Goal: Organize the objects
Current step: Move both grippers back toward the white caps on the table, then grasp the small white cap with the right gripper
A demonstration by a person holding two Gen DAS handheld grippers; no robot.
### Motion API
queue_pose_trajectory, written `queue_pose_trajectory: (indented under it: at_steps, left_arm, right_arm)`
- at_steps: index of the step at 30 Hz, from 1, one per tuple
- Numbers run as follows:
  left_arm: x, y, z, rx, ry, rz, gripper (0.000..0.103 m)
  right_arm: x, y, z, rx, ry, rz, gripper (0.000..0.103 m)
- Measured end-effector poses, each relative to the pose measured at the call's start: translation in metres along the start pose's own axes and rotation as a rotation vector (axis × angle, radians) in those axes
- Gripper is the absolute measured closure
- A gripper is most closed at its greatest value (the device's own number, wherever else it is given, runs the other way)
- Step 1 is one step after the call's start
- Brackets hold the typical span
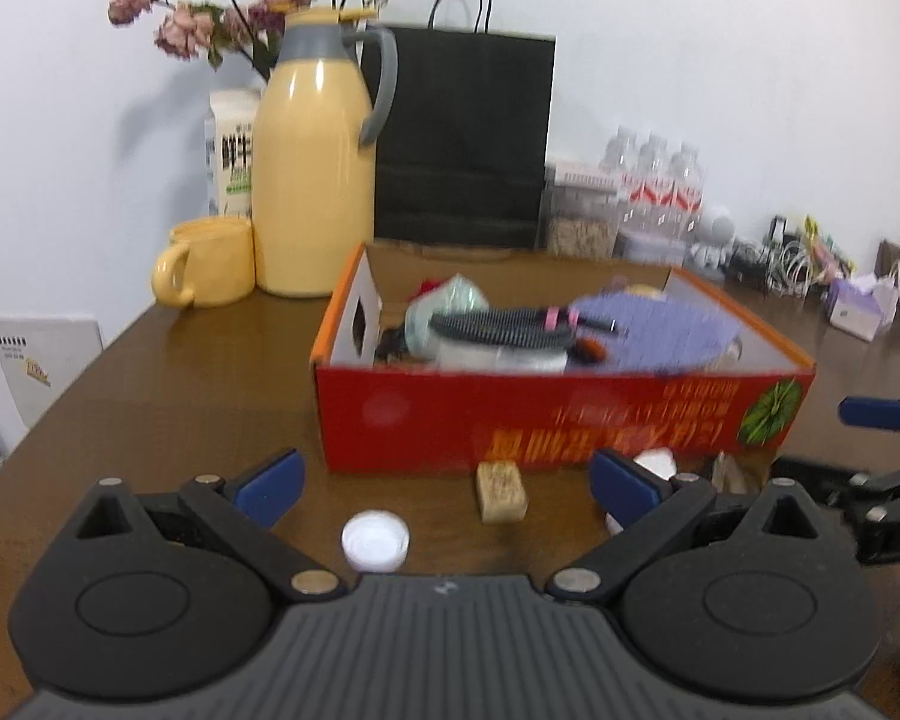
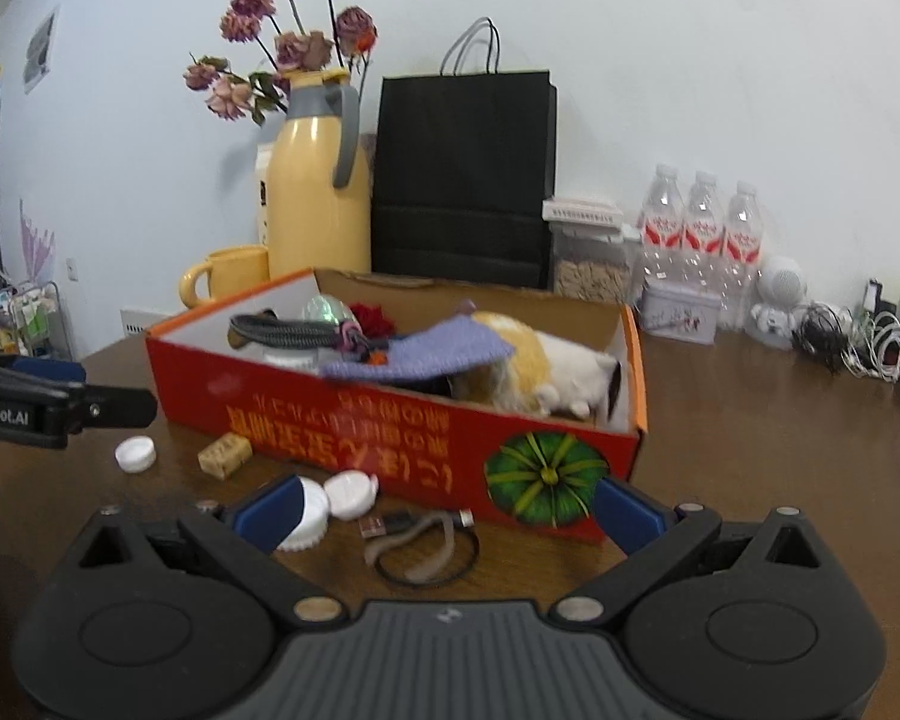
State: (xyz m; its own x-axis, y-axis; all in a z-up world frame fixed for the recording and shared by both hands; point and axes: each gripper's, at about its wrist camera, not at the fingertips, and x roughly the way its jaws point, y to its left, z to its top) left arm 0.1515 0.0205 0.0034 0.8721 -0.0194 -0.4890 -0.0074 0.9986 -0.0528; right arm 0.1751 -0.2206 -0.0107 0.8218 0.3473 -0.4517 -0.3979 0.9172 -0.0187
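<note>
A red cardboard box with an orange rim [image 1: 510, 414], already filled with a brush, a purple cloth and a plush toy, stands on the brown wooden table [image 1: 168, 372]. The loose things yet to be tidied lie on the table along its near wall.

In the left wrist view, a round white plastic cap [image 1: 375, 540] lies just ahead of the left gripper [image 1: 444, 483], a little left of the midline between its fingers and nearer than the blue pads. A small tan cork-like block [image 1: 501, 490] lies slightly right of the midline, close to the box wall, its long axis running roughly near to far. The left jaws are spread wide and nothing is held or touched. Either piece could probably be taken with a short advance and descent; the cap is judged the nearer.

In the right wrist view, two white round lids [image 2: 336, 498] lie side by side, touching the left pad of the right gripper [image 2: 450, 510], and a short grey cable with a black loop [image 2: 423, 543] lies between the fingers. The right jaws are likewise wide apart and empty. The cable is centred for the right gripper, its length running left to right across the gap.
</note>
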Motion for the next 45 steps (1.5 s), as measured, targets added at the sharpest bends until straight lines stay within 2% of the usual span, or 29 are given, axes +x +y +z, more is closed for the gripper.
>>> queue_pose_trajectory:
  at_steps: [5, 12, 18, 25, 31, 33, 35, 36, 41, 45]
  left_arm:
    - [0.008, 0.003, -0.013, 0.007, 0.054, 0.01, 0.0]
    - [0.01, 0.008, -0.018, -0.019, 0.054, 0.023, 0.0]
    - [0.014, 0.011, -0.018, -0.042, 0.065, 0.019, 0.0]
    - [0.015, 0.013, -0.019, -0.061, 0.062, 0.011, 0.0]
    - [0.014, 0.012, -0.019, -0.062, 0.057, 0.012, 0.0]
    - [0.014, 0.012, -0.019, -0.064, 0.057, 0.011, 0.0]
    - [0.014, 0.011, -0.019, -0.063, 0.057, 0.011, 0.0]
    - [0.014, 0.011, -0.019, -0.063, 0.057, 0.011, 0.0]
    - [0.014, 0.011, -0.019, -0.068, 0.054, 0.014, 0.0]
    - [0.014, 0.012, -0.019, -0.071, 0.053, 0.017, 0.0]
  right_arm:
    - [0.002, -0.008, -0.01, 0.022, 0.05, -0.016, 0.0]
    - [0.011, -0.014, -0.021, 0.037, 0.121, -0.048, 0.0]
    - [0.018, -0.014, -0.019, 0.048, 0.129, -0.034, 0.002]
    - [0.026, -0.01, -0.007, 0.04, 0.087, 0.011, 0.043]
    - [0.053, -0.003, 0.002, 0.014, 0.135, 0.033, 0.06]
    - [0.057, -0.002, 0.001, 0.006, 0.148, 0.037, 0.071]
    - [0.057, 0.0, 0.001, 0.002, 0.149, 0.044, 0.09]
    - [0.056, 0.0, 0.001, 0.002, 0.145, 0.051, 0.094]
    - [0.048, 0.0, 0.0, 0.003, 0.099, 0.062, 0.095]
    - [0.034, -0.002, 0.0, 0.017, 0.021, 0.045, 0.096]
